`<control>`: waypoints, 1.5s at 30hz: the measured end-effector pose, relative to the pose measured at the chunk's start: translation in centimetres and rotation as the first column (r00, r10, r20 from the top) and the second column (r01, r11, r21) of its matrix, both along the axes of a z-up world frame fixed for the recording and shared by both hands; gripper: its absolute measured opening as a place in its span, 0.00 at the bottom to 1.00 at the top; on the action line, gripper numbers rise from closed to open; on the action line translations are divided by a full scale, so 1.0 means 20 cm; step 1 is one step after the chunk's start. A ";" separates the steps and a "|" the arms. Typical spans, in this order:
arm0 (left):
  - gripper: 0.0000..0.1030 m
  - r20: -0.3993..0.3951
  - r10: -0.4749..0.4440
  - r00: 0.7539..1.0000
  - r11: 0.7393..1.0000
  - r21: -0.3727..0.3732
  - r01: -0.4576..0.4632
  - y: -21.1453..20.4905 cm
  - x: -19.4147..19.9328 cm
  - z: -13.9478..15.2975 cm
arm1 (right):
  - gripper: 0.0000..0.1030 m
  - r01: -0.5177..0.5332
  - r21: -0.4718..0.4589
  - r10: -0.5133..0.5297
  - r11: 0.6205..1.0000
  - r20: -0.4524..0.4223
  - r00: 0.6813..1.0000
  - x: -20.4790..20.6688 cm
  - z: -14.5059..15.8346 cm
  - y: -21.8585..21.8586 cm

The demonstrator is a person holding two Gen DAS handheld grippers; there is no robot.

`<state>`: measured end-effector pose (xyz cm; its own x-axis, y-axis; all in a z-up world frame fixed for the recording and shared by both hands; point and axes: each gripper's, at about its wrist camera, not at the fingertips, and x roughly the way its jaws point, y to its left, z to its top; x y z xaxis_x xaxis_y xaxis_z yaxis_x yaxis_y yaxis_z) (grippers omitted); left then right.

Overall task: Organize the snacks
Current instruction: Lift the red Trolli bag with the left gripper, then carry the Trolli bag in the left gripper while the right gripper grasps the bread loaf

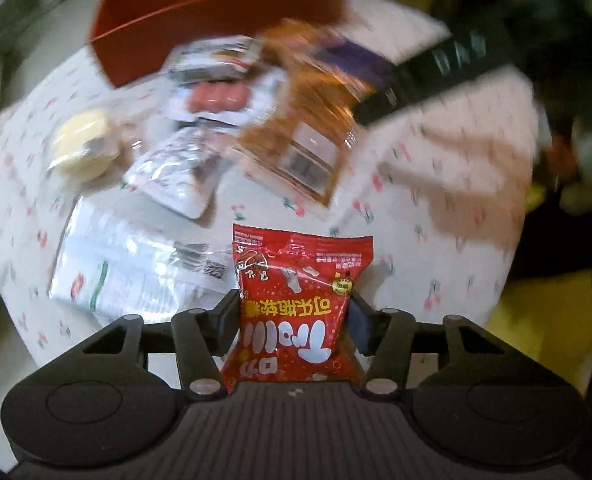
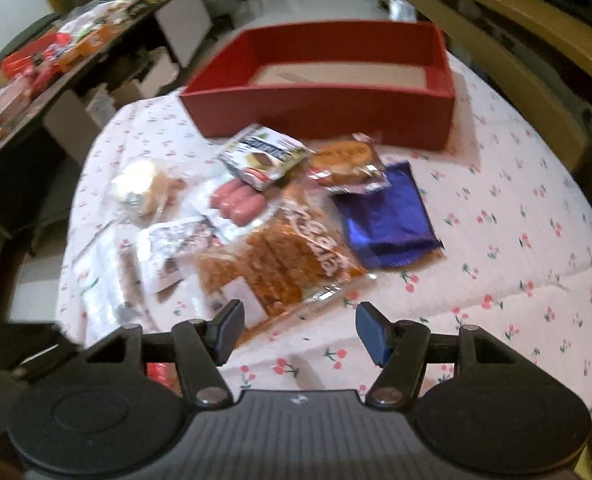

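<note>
My left gripper [image 1: 293, 316] is shut on a red candy packet [image 1: 300, 300] and holds it above the table. A red box [image 2: 320, 100] stands empty at the far side of the table; it also shows in the left wrist view [image 1: 215, 20]. My right gripper [image 2: 300, 328] is open and empty, above the near edge of an orange cracker pack [image 2: 279, 264]. Beyond it lie a blue foil pack [image 2: 384, 220], a sausage pack [image 2: 237, 202], a small cake pack [image 2: 346, 160] and a white-blue packet [image 2: 263, 156].
The table has a white cloth with cherries [image 2: 516, 240]. Clear and silver packets [image 2: 103, 280] and a pale round bun pack [image 2: 143, 188] lie at the left. A dark side table with more snacks [image 2: 35, 64] stands at the far left. The other gripper's black arm [image 1: 436, 76] crosses the left wrist view.
</note>
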<state>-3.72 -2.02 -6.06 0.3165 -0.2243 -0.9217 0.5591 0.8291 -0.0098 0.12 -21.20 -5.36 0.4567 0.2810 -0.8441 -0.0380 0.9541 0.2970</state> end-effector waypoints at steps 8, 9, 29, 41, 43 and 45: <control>0.59 0.022 0.128 0.992 0.987 -0.097 -0.125 0.12 0.05 0.07 | 0.53 0.144 0.110 -0.125 0.983 -0.160 0.979 0.15 -0.11 0.14; 0.59 0.016 0.132 0.991 0.986 -0.103 -0.129 0.13 0.05 0.08 | 0.53 0.169 0.115 -0.148 0.979 -0.170 0.974 0.15 -0.13 0.15; 0.60 -0.038 0.232 0.972 0.953 -0.191 -0.235 0.15 0.08 0.07 | 0.64 0.376 0.284 -0.329 0.882 -0.200 0.923 0.29 -0.19 0.06; 0.58 -0.001 0.249 0.969 0.951 -0.192 -0.244 0.12 0.02 0.18 | 0.25 -0.124 -0.178 0.131 0.976 0.030 0.991 0.17 0.09 0.00; 0.59 0.014 0.238 0.971 0.952 -0.203 -0.230 0.10 0.02 0.20 | 0.30 -0.188 -0.302 0.234 0.935 0.122 0.965 0.19 0.14 0.07; 0.59 0.018 0.224 0.974 0.957 -0.194 -0.217 0.07 0.03 0.18 | 0.40 -0.265 -0.375 0.330 0.888 0.121 0.936 0.23 0.12 0.16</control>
<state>-3.12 -0.65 -2.46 0.4130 -0.3138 -0.8549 0.3655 0.9169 -0.1600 4.73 -17.97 -2.90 0.5484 0.1307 -0.8260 -0.3569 0.9298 -0.0898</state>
